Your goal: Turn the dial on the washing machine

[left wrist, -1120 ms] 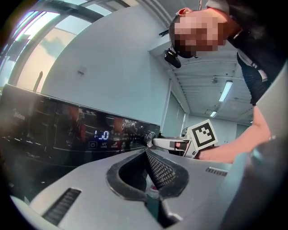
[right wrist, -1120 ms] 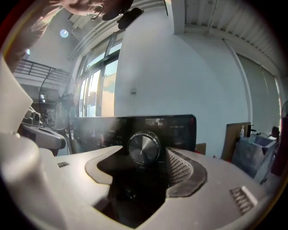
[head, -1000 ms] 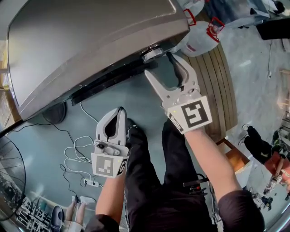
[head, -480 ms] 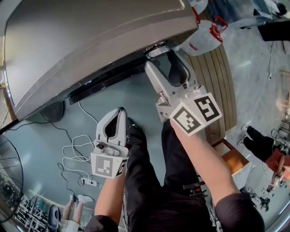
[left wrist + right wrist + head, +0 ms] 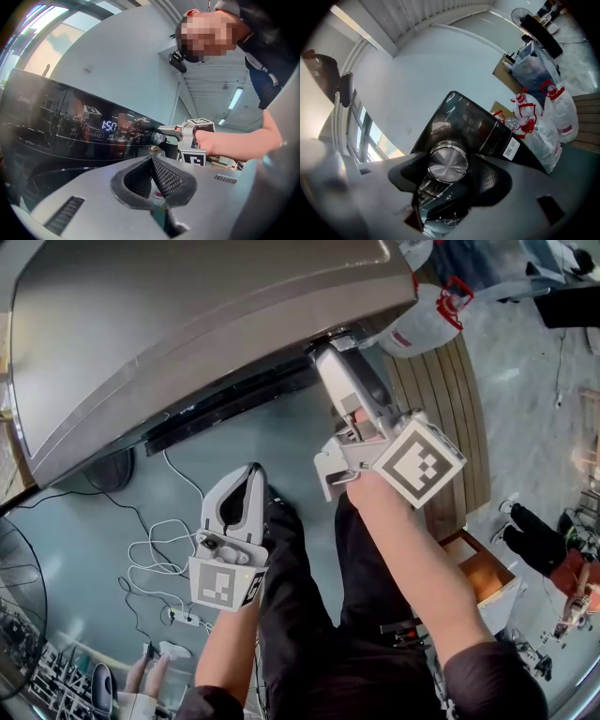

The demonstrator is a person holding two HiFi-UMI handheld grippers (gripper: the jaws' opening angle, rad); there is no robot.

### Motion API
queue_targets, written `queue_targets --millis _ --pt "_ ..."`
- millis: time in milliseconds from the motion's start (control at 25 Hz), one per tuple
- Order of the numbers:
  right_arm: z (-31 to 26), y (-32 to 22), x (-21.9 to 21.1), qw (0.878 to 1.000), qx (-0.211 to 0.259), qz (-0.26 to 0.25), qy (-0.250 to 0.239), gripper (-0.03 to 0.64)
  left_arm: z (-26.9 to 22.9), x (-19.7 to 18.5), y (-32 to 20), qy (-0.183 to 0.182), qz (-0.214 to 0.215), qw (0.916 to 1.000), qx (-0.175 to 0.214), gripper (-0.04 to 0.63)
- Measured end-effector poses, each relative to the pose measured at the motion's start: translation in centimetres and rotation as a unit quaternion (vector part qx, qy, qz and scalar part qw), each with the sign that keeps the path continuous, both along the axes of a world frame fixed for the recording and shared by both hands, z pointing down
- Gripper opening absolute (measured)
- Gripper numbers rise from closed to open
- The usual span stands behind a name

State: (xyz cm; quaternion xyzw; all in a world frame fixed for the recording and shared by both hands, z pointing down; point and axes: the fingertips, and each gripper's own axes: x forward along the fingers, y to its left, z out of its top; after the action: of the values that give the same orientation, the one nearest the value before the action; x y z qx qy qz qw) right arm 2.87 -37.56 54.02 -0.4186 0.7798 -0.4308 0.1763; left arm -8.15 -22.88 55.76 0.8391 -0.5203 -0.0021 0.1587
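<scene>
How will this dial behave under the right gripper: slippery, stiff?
The dial looks like smooth brushed metal, so it may slip in the right gripper. It is mounted on the washing machine panel, so it should probably only rotate, not tip.

The display (image 5: pixel 108 125) reads "1:50". Left of it on the dark panel (image 5: pixel 51 117) is a "UV" label (image 5: pixel 73 130).

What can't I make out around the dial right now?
- Right gripper view: markings round the dial are covered by the jaws and blurred.
- Head view: dial mostly hidden under the washing machine and behind the right gripper.
- Left gripper view: control panel icons too small, washed by reflections.
</scene>
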Motion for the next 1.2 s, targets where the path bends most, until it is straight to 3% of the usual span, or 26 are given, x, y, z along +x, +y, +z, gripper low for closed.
queue_targets --millis 240,480,760,1200 --pt "0.15 -0.04 -0.05 1.0 -0.002 0.005 0.0 0.284 0.07 0.11 0.04 0.003 0.002 1.0 0.001 0.015" --pt "0.7 0.33 0.3 0.997 0.011 0.021 0.078 0.284 -0.04 0.23 0.14 0.005 0.003 1.0 0.002 0.015" --pt "0.75 0.41 0.32 0.979 0.062 0.008 0.196 0.284 0.16 0.28 -0.19 0.006 0.005 1.0 -0.002 0.015" --pt "0.61 0.66 -0.24 0.952 0.111 0.0 0.286 0.282 0.62 0.29 -0.29 0.007 0.005 0.9999 -0.007 0.015"
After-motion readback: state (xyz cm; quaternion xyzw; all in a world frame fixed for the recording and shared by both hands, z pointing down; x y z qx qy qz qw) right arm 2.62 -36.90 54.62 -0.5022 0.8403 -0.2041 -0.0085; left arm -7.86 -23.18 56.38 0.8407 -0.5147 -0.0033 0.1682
